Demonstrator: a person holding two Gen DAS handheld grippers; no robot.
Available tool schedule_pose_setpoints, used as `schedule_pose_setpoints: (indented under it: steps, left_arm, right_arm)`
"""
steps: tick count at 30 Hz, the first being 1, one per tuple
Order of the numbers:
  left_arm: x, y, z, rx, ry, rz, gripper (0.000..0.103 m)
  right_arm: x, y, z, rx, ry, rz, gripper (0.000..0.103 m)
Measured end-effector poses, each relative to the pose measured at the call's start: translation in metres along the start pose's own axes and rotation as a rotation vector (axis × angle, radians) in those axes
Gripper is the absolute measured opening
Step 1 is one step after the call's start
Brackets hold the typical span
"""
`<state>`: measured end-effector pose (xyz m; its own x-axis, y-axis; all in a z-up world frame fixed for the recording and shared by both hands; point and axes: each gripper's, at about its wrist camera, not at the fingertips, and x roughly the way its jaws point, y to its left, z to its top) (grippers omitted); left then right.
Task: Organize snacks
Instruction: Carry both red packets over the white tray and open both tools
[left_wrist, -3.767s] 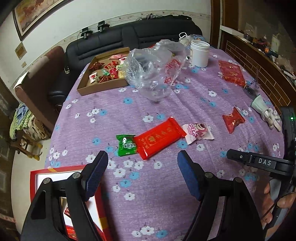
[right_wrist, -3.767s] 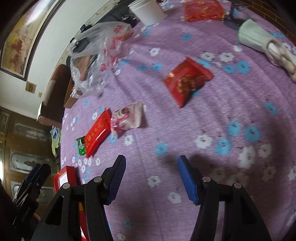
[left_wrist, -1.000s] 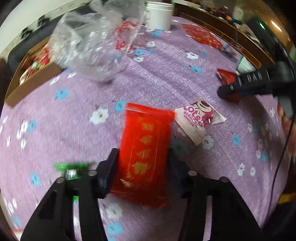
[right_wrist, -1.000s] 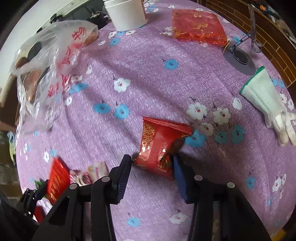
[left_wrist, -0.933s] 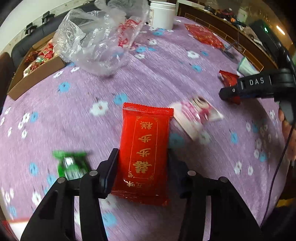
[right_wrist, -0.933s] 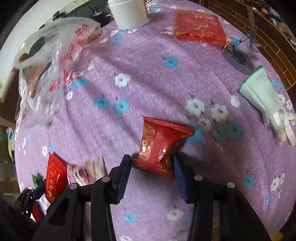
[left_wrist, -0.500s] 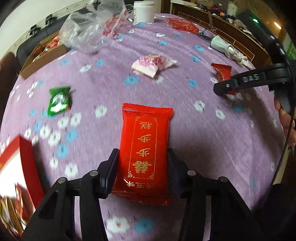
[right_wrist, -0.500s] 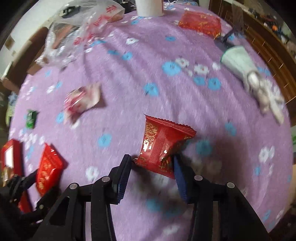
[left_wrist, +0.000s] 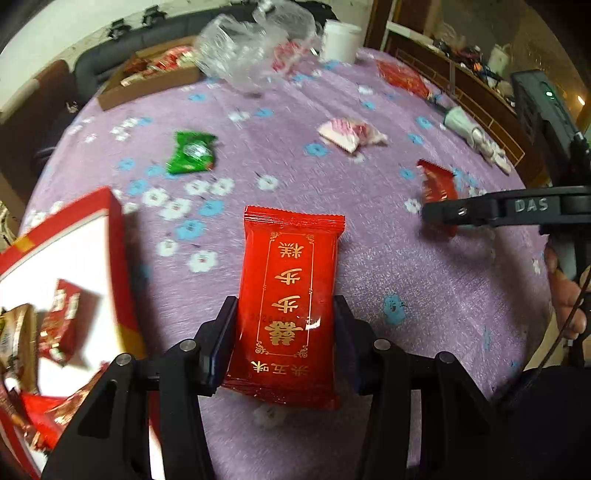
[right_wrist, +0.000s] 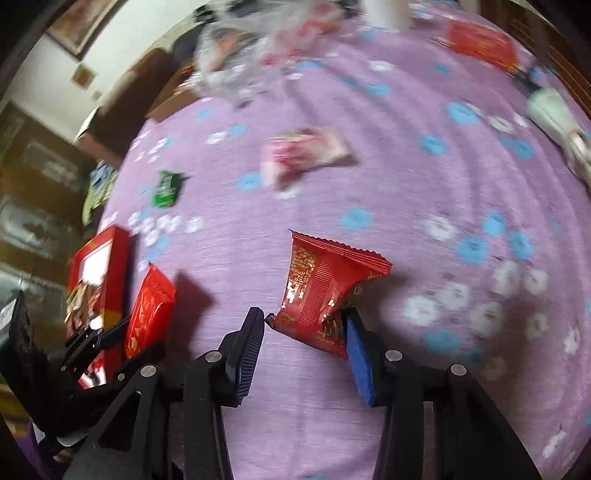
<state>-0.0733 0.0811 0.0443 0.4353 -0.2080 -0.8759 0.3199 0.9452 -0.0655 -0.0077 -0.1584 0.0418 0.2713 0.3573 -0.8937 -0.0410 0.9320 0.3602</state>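
My left gripper (left_wrist: 284, 332) is clamped on a long red packet with gold characters (left_wrist: 290, 295), which stands lengthwise between the fingers at the lower centre of the left wrist frame, lifted over the purple flowered tabletop (left_wrist: 424, 280). At the left edge of that frame sits the red gift box (left_wrist: 114, 236), its white interior holding several red and gold packets. A green snack (left_wrist: 192, 151) lies in the upper left, a pink-and-white snack (left_wrist: 351, 131) in the upper middle, both loose on the cloth.

My right gripper (right_wrist: 304, 332) is closed on a smaller crinkled red snack pack (right_wrist: 325, 284), pinched at its lower end in the centre of the right wrist frame. The same pack shows at the right of the left wrist frame, behind the black gripper finger marked DAS.

Along the top of the left wrist frame are a cardboard tray (left_wrist: 147, 83), a clear plastic bag (left_wrist: 251, 48) and a white jar (left_wrist: 340, 38); motion blur leaves the tray's contents hard to make out, probably more wrapped snacks.
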Motion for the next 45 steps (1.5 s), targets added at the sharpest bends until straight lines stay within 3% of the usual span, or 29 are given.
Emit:
schedule_pose_setpoints:
  steps: [7,11,18,26,37,45]
  left_arm:
    - [-0.036,0.018,-0.008,-0.015,-0.076,0.094,0.048]
    - [-0.052,0.043,-0.014,-0.080,-0.105,0.150,0.048]
    - [-0.069,0.097,-0.028,-0.229,-0.113,0.230,0.048]
    - [-0.079,0.146,-0.047,-0.320,-0.104,0.304,0.048]
    - [-0.077,0.180,-0.062,-0.379,-0.058,0.344,0.048]
    - [-0.071,0.187,-0.067,-0.382,-0.021,0.344,0.048]
  right_arm:
    - [0.016,0.057,0.015,-0.130,0.022,0.060,0.045]
    - [0.022,0.099,0.022,-0.224,0.030,0.098,0.045]
    - [0.042,0.191,0.030,-0.409,0.047,0.162,0.045]
    - [0.069,0.276,0.019,-0.584,0.102,0.203,0.045]
    - [0.101,0.324,0.002,-0.654,0.188,0.216,0.046]
    - [0.113,0.337,-0.005,-0.678,0.211,0.203,0.048]
